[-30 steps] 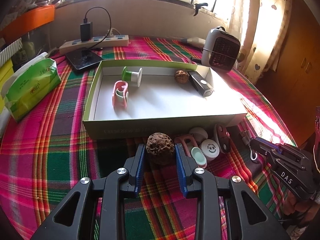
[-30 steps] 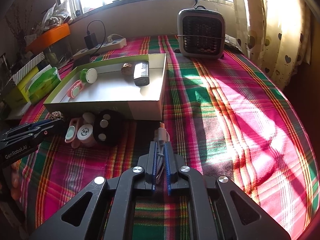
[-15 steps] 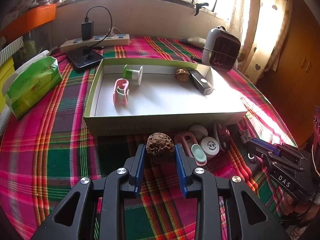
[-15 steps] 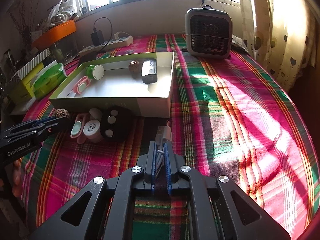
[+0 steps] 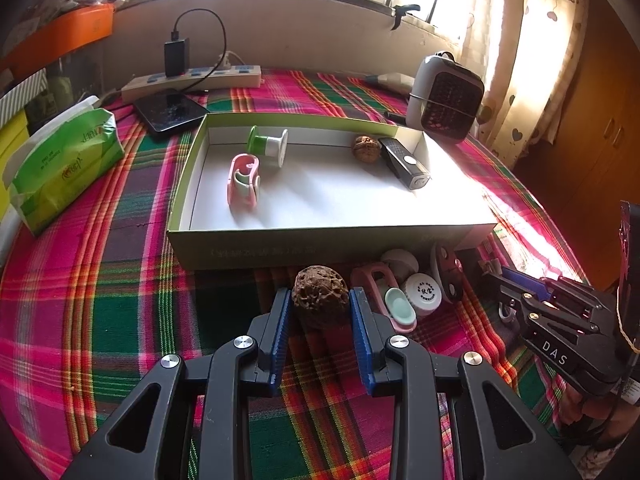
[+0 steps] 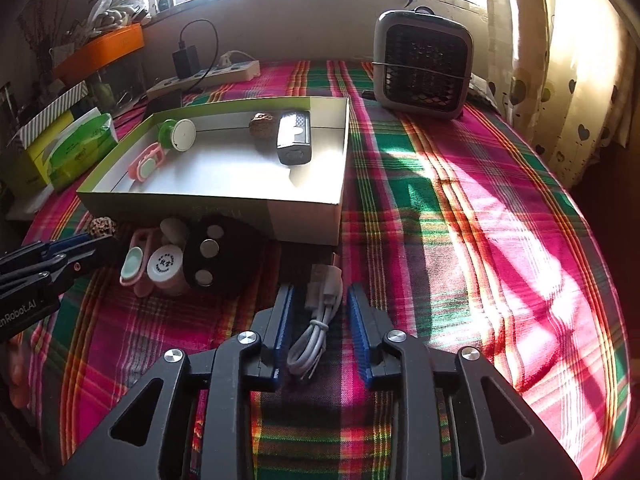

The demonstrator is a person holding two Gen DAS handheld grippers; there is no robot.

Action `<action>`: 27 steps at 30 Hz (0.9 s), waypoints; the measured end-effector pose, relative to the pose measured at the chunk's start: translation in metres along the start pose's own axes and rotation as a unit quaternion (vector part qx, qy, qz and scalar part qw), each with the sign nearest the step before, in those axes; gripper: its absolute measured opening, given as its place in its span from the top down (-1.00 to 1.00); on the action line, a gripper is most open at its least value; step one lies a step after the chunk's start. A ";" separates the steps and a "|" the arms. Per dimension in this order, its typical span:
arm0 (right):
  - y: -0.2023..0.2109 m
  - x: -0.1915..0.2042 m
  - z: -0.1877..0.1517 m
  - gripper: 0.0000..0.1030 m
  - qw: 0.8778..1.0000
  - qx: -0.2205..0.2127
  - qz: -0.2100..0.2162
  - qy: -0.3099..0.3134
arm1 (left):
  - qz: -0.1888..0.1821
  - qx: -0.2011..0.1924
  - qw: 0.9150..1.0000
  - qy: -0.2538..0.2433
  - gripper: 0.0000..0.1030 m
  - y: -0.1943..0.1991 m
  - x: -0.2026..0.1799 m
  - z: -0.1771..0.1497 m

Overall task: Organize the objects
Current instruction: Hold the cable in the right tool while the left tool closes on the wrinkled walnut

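My left gripper (image 5: 320,294) is shut on a brown walnut (image 5: 320,300) just in front of the green-walled box (image 5: 320,246). My right gripper (image 6: 320,292) stands open; a coiled white USB cable (image 6: 316,320) lies on the cloth between its fingers, and the pads are apart from it. Inside the box (image 6: 240,212) lie a pink clip (image 5: 242,180), a green spool (image 5: 268,146), a second walnut (image 5: 366,148) and a black device (image 5: 404,162). Against the box front sit another pink clip (image 5: 394,300), a white cap (image 5: 424,292) and a black piece with metal discs (image 6: 208,256).
A small fan heater (image 6: 424,66) stands at the back right. A green tissue pack (image 5: 64,160), a power strip with a charger (image 5: 192,78) and a dark phone (image 5: 170,114) lie at the back left. The plaid cloth right of the box is sunlit.
My right gripper's jaws have parted and let go of the white cable, which now lies loose between them. The left gripper still holds the walnut in the same place.
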State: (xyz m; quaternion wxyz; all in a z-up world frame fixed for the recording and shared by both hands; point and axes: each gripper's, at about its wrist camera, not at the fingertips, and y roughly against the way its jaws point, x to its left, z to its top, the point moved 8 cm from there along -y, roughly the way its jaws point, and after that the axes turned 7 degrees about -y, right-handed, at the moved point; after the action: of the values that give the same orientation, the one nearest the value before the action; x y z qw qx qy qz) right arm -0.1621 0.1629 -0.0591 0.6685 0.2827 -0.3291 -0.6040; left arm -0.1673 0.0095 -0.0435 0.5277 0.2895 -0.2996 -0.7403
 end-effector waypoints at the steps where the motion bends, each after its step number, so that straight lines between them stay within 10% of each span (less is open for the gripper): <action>1: 0.000 0.000 0.000 0.61 1.000 0.000 0.001 -0.001 | 0.000 -0.001 1.000 0.000 0.47 0.000 0.000 0.000; 27: 0.010 0.007 0.002 0.63 1.000 -0.004 0.022 0.004 | 0.001 -0.012 1.000 -0.002 0.47 0.011 -0.001 0.009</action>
State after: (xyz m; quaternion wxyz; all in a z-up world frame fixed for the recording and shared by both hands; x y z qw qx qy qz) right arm -0.1567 0.1567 -0.0492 0.6842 0.2755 -0.3301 -0.5890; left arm -0.1674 0.0084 -0.0292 0.5312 0.2810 -0.2919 -0.7440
